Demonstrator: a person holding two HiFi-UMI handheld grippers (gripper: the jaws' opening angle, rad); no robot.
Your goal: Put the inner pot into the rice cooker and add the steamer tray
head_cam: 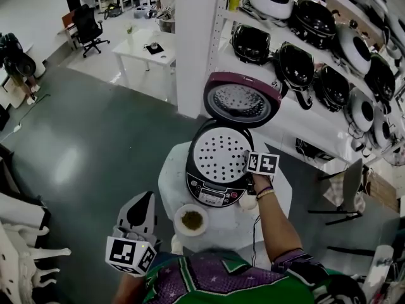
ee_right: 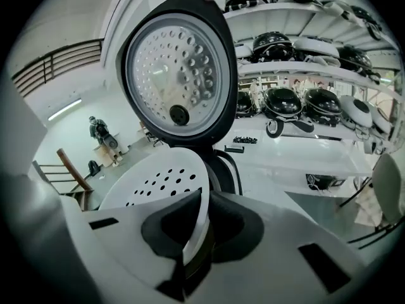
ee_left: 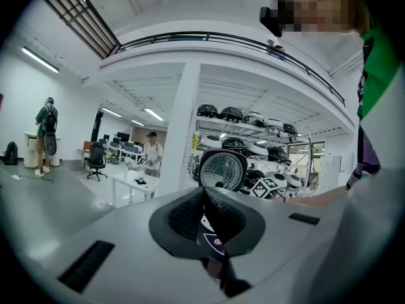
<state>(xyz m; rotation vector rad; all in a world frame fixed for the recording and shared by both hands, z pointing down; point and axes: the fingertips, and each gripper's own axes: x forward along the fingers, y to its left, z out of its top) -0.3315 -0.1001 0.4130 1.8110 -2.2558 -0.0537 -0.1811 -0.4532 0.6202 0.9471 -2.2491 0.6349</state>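
Observation:
The dark rice cooker stands on a small white round table with its maroon lid swung up. The white perforated steamer tray lies across the cooker's mouth and hides whatever is below it. My right gripper is at the tray's right edge. In the right gripper view the tray's rim runs between the shut pads of the right gripper, below the lid. My left gripper hangs back near my body, shut and empty; the left gripper points level toward the cooker's lid.
A small white bowl with greenish contents sits on the table in front of the cooker. White shelves with several cookers run along the right. A white pillar stands behind, a chair to the right, a white desk farther back.

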